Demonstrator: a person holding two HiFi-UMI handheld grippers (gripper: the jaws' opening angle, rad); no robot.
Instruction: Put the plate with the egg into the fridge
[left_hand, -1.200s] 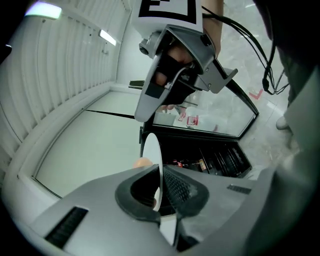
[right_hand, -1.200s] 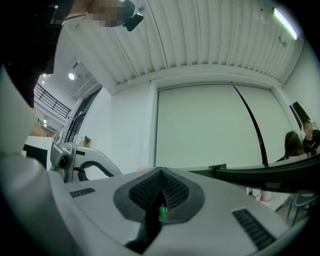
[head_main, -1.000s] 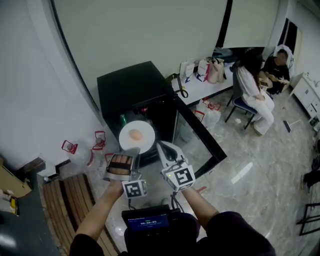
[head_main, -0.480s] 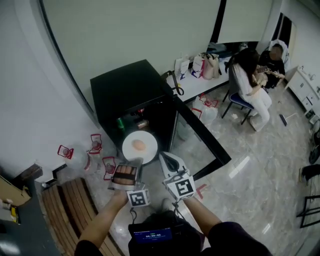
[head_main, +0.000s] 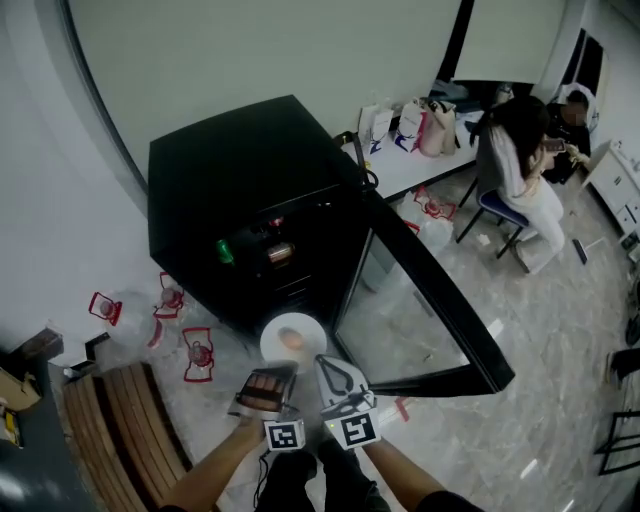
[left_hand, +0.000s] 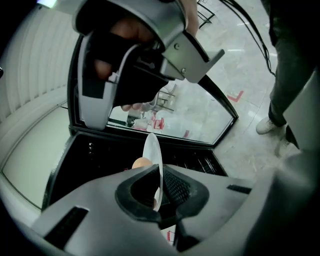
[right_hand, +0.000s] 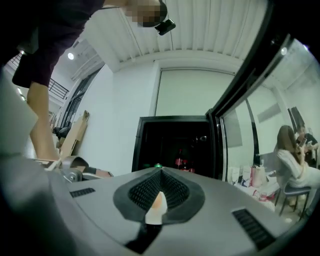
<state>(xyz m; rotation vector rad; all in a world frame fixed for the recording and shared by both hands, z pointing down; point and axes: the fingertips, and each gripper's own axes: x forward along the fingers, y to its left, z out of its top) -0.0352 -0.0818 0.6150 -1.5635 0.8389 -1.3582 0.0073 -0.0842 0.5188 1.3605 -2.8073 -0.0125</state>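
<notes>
A white plate (head_main: 283, 335) with a brown egg (head_main: 291, 340) on it is held level in front of the open black fridge (head_main: 230, 190). My left gripper (head_main: 272, 368) is shut on the plate's near rim. In the left gripper view the plate (left_hand: 152, 150) stands edge-on between the jaws of the left gripper (left_hand: 157, 192), and the egg (left_hand: 141, 163) peeks out beside it. My right gripper (head_main: 325, 362) hangs just right of the plate, jaws together. In its own view the right gripper (right_hand: 156, 200) faces the fridge interior (right_hand: 175, 145).
The fridge's glass door (head_main: 420, 300) swings wide open to the right. A green can (head_main: 226, 250) and a red can (head_main: 280, 251) sit on a shelf inside. Water jugs (head_main: 198, 353) and a wooden bench (head_main: 130, 430) lie to the left. People sit at a table (head_main: 520, 170) at far right.
The fridge now looms larger and nearer. The plate, still in the left gripper, has sunk lower before the opening, and the two grippers have drawn closer together.
</notes>
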